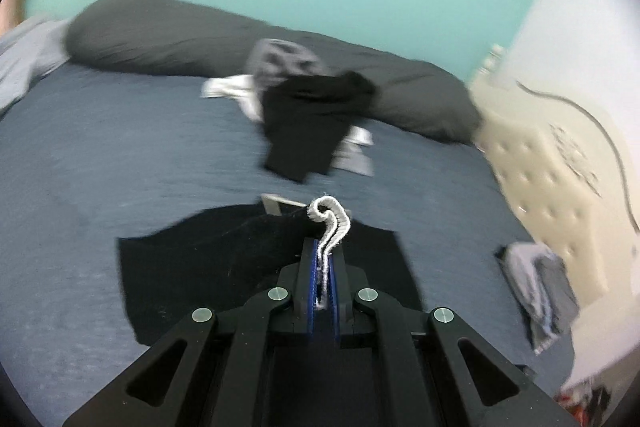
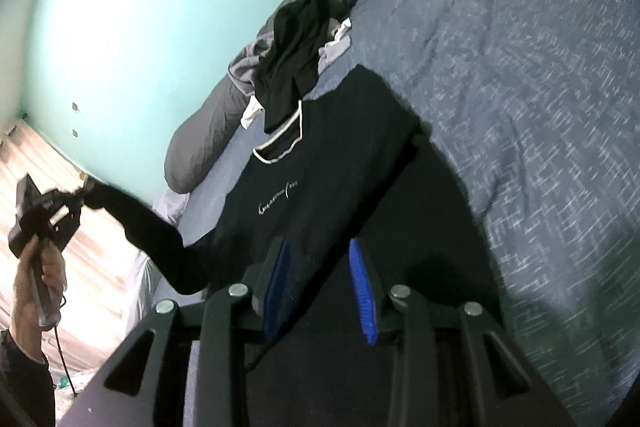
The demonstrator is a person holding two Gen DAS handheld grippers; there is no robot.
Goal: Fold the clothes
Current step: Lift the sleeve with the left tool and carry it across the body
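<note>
A: Nearest the lens, the left gripper (image 1: 325,259) has its jaws pressed together on a white ribbed trim (image 1: 331,223), which looks like the cuff of the black sweatshirt (image 1: 208,259) lying under it on the bed (image 1: 100,155).

B: And from the right wrist view?

A: At far left the left gripper (image 2: 74,201) is lifted off the bed, with a black sleeve (image 2: 160,239) strung out between it and the garment. The right gripper (image 2: 320,271) hangs over the sweatshirt's lower part with its jaws spread and cloth between them; I cannot tell whether they touch it.

B: How far along is the folding?

A: Early, I'd judge. The sweatshirt's body lies fairly flat, chest print (image 2: 278,201) up, but no fold shows yet; the sleeve is only raised. A loose pile of clothes (image 1: 308,107) waits toward the far edge against the dark rolled duvet (image 1: 160,39), and a grey garment (image 1: 540,287) sits near the right edge by the headboard (image 1: 540,167). Whether that one is folded, the blur hides.

B: Room to work?

A: Plenty of bare cover left of the sweatshirt. The pile crowds its collar (image 2: 280,143), so folding that way is tight.
</note>
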